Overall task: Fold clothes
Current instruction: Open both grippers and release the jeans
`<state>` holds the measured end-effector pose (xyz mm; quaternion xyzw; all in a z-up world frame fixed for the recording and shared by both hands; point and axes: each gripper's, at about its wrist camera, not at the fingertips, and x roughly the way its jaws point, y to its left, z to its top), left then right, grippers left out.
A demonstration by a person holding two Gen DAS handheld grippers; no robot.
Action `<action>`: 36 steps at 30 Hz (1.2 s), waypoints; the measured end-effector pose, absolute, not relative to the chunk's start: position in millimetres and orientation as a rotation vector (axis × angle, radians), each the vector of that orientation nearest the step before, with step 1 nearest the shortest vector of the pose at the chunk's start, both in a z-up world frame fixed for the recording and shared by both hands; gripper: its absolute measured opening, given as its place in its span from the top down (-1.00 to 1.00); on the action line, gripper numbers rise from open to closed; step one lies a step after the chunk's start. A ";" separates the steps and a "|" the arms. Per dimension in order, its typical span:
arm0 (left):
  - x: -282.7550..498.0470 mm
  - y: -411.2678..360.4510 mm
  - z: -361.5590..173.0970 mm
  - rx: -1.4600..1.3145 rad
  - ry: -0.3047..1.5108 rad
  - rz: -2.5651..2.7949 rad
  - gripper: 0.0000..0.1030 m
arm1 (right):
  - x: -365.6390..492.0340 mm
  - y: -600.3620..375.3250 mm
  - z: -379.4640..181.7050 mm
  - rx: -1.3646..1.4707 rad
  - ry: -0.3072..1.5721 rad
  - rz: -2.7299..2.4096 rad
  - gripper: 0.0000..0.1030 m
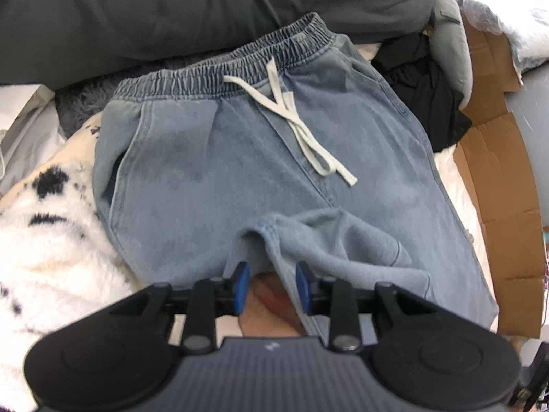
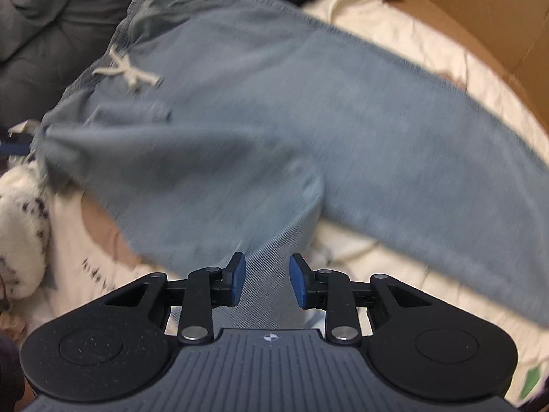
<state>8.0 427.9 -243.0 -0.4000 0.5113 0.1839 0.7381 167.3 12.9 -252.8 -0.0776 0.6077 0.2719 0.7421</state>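
jeans (image 1: 260, 158) flat on bed, waistband at 12 | left tongs (image 1: 272, 283) part-open around hem, not pinching | right tongs (image 2: 262, 279) part-open over leg | risk: we lose the fold, hem slumps

Left tool (image 1: 272, 286): I see black linkage arms, blue pads, silver pivot screws.
Right tool (image 2: 267, 283): I note the same build, blue pads.
Housing: ribbed grey plate, two round black discs.
Marking: small white cross emblem at centre.
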 end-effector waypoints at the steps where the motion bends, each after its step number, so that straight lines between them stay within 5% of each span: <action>1: 6.3 426.2 -243.3 -0.879 1.128 0.399 0.39 | 160.1 14.5 -255.8 -0.167 1.345 0.602 0.32; 9: -2.9 417.5 -247.0 -0.883 1.149 0.391 0.33 | 135.2 23.5 -274.5 -0.090 1.445 0.546 0.03; 36: -27.2 428.0 -261.2 -0.962 1.085 0.383 0.26 | 124.5 65.0 -314.0 0.037 1.492 0.189 0.06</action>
